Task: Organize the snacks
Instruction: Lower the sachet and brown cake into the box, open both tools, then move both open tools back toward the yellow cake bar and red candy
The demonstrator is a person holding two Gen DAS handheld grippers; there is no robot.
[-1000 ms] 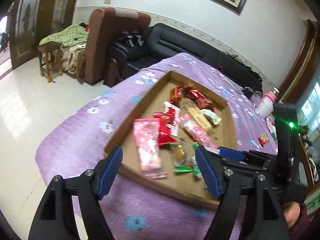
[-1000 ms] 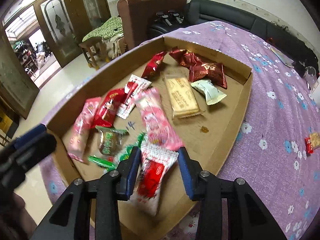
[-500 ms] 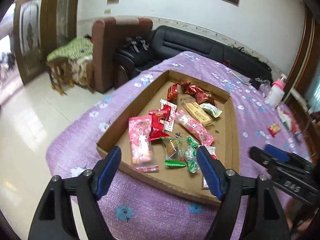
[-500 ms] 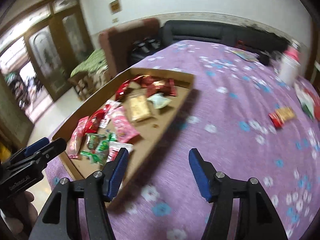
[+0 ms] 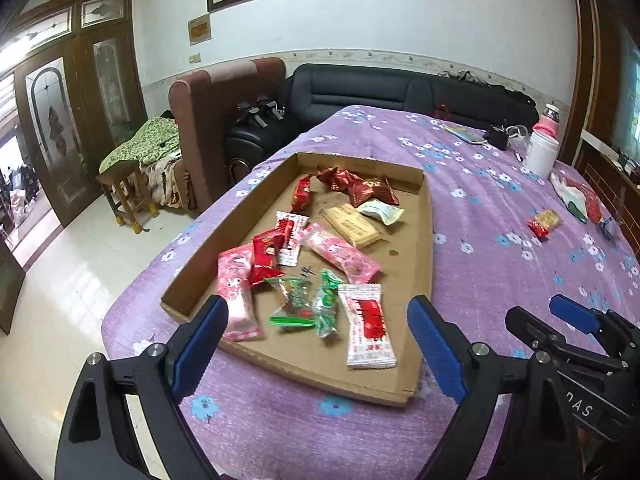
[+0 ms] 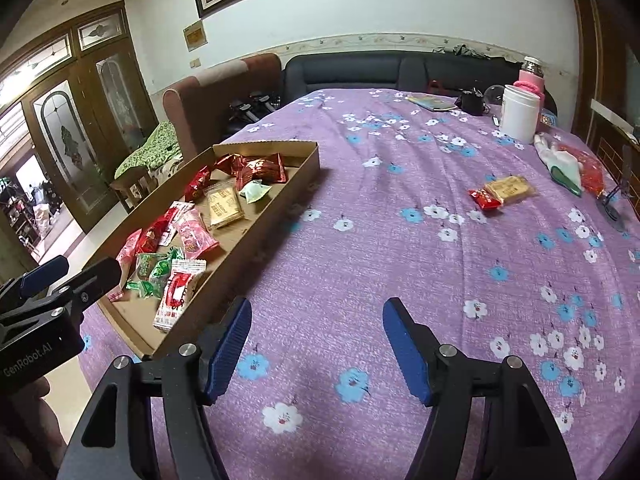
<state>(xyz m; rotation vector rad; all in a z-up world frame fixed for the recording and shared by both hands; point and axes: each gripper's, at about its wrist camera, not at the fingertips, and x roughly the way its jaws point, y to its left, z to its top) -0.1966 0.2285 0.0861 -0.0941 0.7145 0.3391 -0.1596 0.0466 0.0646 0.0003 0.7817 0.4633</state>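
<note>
A shallow cardboard tray (image 5: pixel 425 240) (image 6: pixel 280 200) sits on the purple flowered cloth and holds several wrapped snacks. A white-and-red packet (image 5: pixel 368 330) (image 6: pixel 178 292) lies at its near end. My left gripper (image 5: pixel 316 340) is open and empty above the tray's near edge. My right gripper (image 6: pixel 316 340) is open and empty over bare cloth to the right of the tray. Two loose snacks lie on the cloth far right: a small red packet (image 6: pixel 485 199) (image 5: pixel 538 227) and a tan biscuit pack (image 6: pixel 510 188) (image 5: pixel 551 218).
At the far right of the table stand a white jar (image 6: pixel 519 113), a pink-lidded bottle (image 6: pixel 531 74) and a crumpled bag (image 6: pixel 568 164). A brown armchair (image 5: pixel 224 108) and a black sofa (image 5: pixel 380 84) stand beyond the table's far edge.
My right gripper let go of the white-and-red packet in the tray, opened and swung right over the cloth. My left gripper pulled back and rose.
</note>
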